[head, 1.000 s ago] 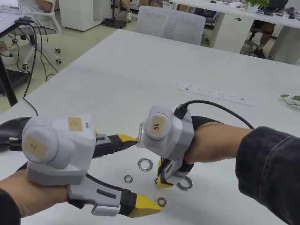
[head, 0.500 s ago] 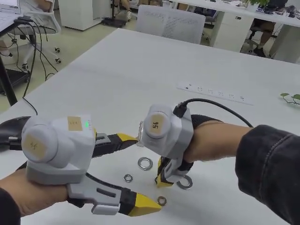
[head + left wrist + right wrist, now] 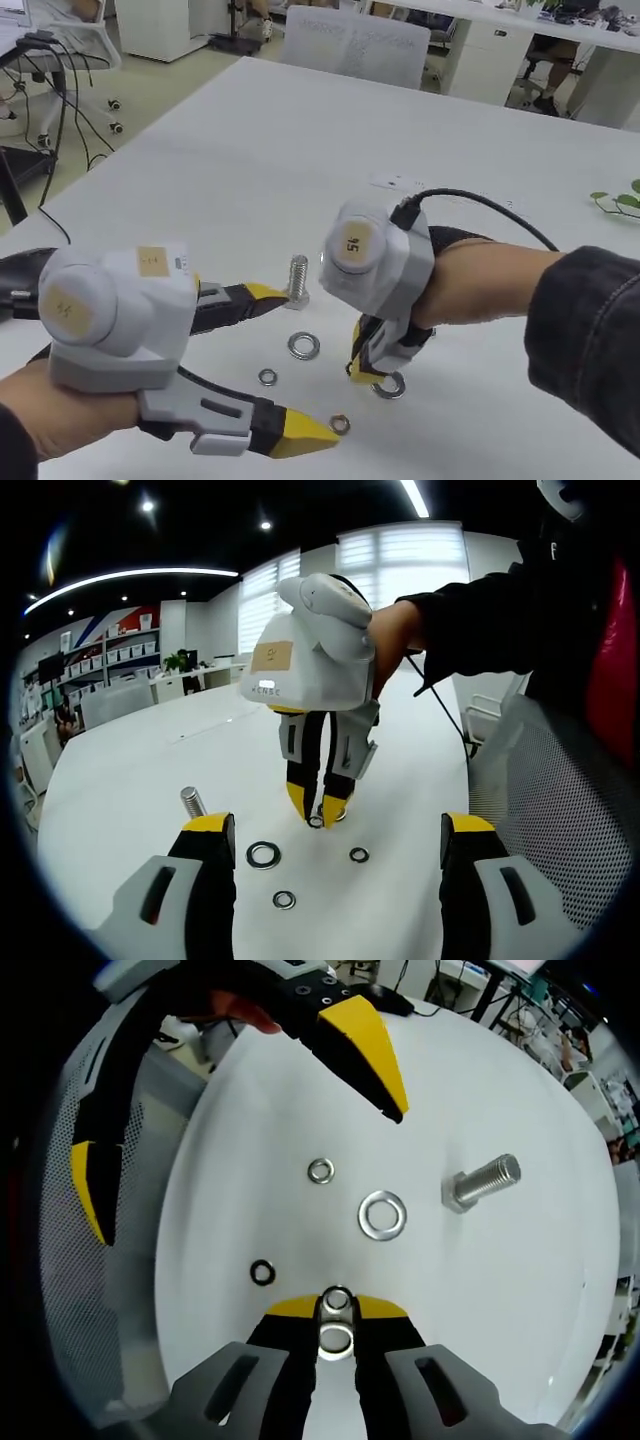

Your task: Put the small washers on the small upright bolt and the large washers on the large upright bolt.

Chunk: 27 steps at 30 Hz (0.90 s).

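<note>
Hard to make out: the gripped washer [image 3: 337, 1326] is half covered by yellow jaw tips. In the right gripper view it reads as two stacked rings, so one piece or two cannot be told, nor whether it touches the table [image 3: 250, 150].
Cut off: the power strip [image 3: 398, 183] runs behind the right gripper's housing.
Right gripper [image 3: 362, 376]: jaws pinched together on the gripped washer, tips pointing down at the table.
Left gripper [image 3: 308, 367]: jaws spread wide, holding nothing.
Bolt [image 3: 298, 280]: upright on the table, just past the left gripper's upper jaw tip and left of the right gripper's housing.
Loose large washer [image 3: 303, 346]: flat, near the bolt's foot but apart from it.
Small washer [image 3: 267, 377]: flat, near the large one on the person's side.
Dark small ring [image 3: 340, 424]: flat, just beside the left gripper's lower jaw tip; washer or nut, cannot tell.
Around: a cable [image 3: 480, 205] arcs from the right gripper over the sleeve [image 3: 590, 340]; a chair [image 3: 350, 45] stands at the table's far end; leaves [image 3: 618, 200] show at the right edge.
In the way: in the left gripper view the right gripper hangs straight ahead, over the rings.
Change: the head camera has shifted. The bolt, mostly covered by the right gripper's housing a second ago, is now in plain sight. The pinch on the washer is as before.
</note>
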Each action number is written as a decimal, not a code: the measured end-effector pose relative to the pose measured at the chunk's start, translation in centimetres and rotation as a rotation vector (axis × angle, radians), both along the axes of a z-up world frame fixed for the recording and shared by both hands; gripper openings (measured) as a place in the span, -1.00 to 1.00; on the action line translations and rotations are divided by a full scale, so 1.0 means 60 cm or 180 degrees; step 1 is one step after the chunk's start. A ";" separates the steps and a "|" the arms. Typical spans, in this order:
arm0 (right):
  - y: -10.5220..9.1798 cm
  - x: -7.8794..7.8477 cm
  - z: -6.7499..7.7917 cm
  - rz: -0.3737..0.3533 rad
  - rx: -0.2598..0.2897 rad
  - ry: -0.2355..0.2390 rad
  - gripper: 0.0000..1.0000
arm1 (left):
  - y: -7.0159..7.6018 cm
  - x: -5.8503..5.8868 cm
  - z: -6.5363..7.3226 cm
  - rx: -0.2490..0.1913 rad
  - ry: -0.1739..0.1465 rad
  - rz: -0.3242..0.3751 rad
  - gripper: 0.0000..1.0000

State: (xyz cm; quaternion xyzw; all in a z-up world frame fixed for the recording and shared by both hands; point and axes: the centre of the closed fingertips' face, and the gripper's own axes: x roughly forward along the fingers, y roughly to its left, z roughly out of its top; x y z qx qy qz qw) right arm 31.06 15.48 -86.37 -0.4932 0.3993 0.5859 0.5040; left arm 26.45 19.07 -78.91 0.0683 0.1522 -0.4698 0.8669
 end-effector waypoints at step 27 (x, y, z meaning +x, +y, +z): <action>-0.099 0.034 0.067 -0.0439 0.0125 -0.0103 -0.73 | 0.000 0.002 -0.003 -0.0002 0.0029 -0.0024 0.68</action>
